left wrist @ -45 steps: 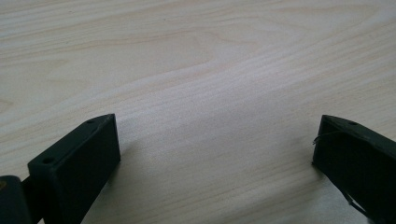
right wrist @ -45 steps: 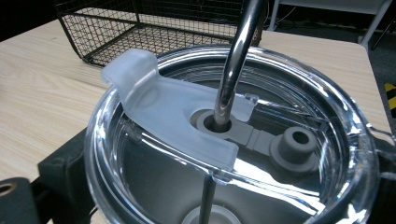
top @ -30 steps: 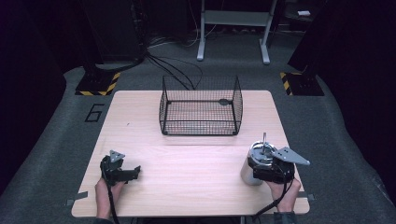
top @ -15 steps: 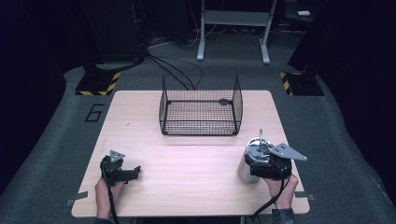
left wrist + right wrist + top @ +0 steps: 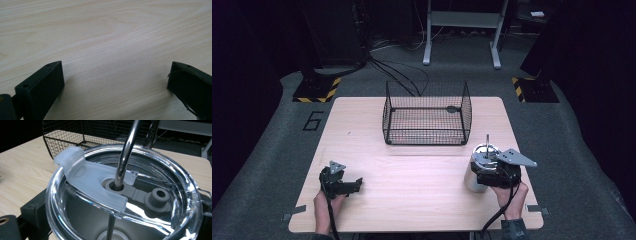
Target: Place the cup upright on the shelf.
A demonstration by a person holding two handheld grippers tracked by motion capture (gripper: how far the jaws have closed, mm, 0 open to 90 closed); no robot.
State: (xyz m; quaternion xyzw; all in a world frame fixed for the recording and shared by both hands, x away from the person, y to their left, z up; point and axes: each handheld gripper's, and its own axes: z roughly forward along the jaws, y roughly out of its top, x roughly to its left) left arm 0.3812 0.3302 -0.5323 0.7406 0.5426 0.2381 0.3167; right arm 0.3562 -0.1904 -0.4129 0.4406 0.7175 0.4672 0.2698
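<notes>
Your right gripper holds the shiny cup, jaws tight on both sides, at 4 o'clock on the table. A metal straw stands in the cup's clear lid. The wire basket sits at 12 o'clock. Your left gripper, at 8 o'clock, has its jaws wide over bare wood.

- The wire basket was placed on the table, at its far middle.
- The tumbler was stood upright on the table near the right edge, in front of and to the right of the wire basket, apart from it.
- A straw was set through the tumbler's lid.
- The right gripper was positioned at the tumbler, on its near right side.
- The left gripper was held over the near left of the table, well apart from the tumbler.
</notes>
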